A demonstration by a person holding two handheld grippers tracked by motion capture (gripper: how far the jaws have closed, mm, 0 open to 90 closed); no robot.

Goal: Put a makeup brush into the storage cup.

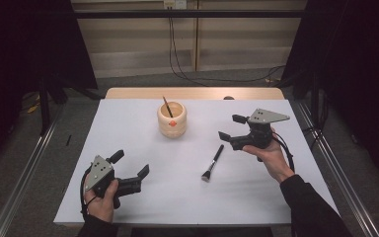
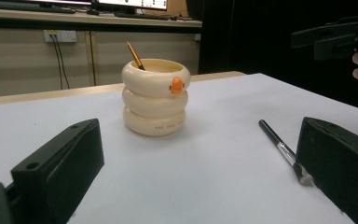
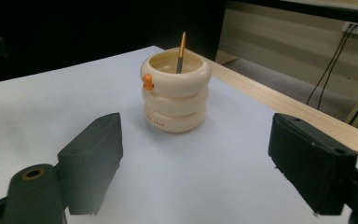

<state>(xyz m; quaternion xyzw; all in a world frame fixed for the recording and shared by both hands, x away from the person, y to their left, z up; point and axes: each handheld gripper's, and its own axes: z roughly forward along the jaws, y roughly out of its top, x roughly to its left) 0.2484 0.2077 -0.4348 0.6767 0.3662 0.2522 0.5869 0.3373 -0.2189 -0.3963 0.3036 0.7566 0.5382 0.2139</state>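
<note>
White table (image 1: 128, 197) — cream holder (image 2: 154, 98), lettering unreadable

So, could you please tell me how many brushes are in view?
2. One brush lies flat on the table between the claws; the other brush stands tilted inside the cream holder. More could be hidden within the holder.

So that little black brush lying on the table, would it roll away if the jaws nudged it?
Probably somewhat: the brush has a slim, round-looking handle lying flat on the smooth white table. Its wider bristle head may curb rolling. It looks stiff and light, so a sideways nudge would likely spin it rather than bend it.
</note>
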